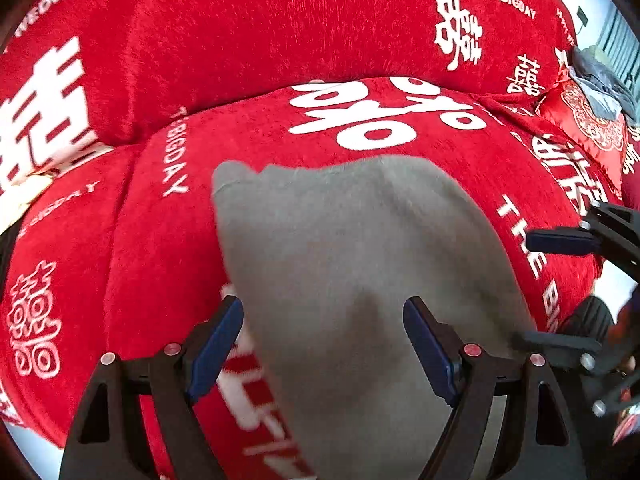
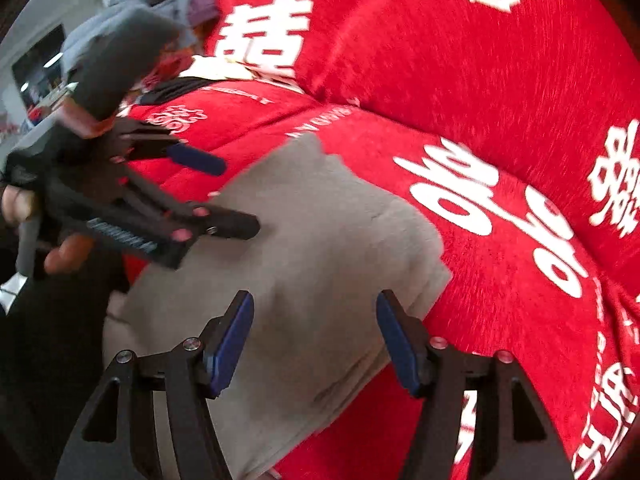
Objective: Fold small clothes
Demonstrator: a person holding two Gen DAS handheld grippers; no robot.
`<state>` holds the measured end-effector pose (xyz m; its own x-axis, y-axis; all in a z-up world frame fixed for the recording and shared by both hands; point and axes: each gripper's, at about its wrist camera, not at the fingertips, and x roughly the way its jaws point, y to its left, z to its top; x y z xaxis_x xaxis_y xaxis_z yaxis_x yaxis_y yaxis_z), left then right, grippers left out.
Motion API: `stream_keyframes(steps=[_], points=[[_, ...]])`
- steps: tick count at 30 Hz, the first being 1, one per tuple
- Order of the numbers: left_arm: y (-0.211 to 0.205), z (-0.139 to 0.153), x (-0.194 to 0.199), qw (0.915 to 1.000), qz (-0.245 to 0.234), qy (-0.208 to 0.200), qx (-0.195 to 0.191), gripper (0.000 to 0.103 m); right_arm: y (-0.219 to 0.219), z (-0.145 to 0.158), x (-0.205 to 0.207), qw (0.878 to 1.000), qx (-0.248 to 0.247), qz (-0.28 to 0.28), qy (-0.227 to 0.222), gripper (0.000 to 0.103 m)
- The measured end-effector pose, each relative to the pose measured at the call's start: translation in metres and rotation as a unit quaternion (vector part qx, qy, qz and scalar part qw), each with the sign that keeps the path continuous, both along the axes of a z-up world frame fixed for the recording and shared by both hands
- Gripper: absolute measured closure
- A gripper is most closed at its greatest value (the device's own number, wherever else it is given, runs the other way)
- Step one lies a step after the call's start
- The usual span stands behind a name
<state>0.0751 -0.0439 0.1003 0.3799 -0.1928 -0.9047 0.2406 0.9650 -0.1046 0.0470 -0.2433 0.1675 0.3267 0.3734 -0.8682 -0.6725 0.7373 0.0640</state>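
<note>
Left wrist view: left tongs (image 1: 323,342) spread wide over grey garment (image 1: 352,248).
Right tongs (image 2: 315,338): wide, holding nothing.
Garment location: flat on red cover (image 2: 500,92).

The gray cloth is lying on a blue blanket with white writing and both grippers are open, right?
Not quite. The gray cloth lies on a red blanket with white writing, not a blue one; only the pads on the fingers are blue. The left wrist view shows it. The left gripper and right gripper are indeed open.
</note>
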Motion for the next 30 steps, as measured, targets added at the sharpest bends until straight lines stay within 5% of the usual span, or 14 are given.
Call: stream_keyframes(steps=[4,7,10,15,22,30], points=[[0.006,-0.006,-0.028,0.9995,0.011,0.008,0.027,0.02,0.01,0.013,-0.05,0.998,0.034,0.044,0.0,0.035],[0.007,-0.018,-0.043,0.9987,0.009,0.017,0.048,0.02,0.021,-0.009,-0.068,0.997,0.001,0.071,0.021,0.036],[0.007,-0.022,-0.046,0.999,0.014,0.013,0.04,0.02,0.018,-0.043,-0.072,0.996,-0.059,0.054,0.039,0.036],[0.004,-0.031,-0.044,0.9987,0.023,0.02,0.04,0.018,-0.002,-0.055,-0.077,0.997,-0.043,0.018,0.054,0.036],[-0.004,-0.017,-0.05,0.9968,0.032,0.01,0.072,0.018,-0.004,-0.036,-0.083,0.998,-0.048,-0.002,0.051,0.035],[-0.002,0.001,-0.056,0.9956,0.069,0.011,0.063,0.018,0.008,-0.002,-0.066,0.994,-0.09,-0.068,0.014,0.029]])
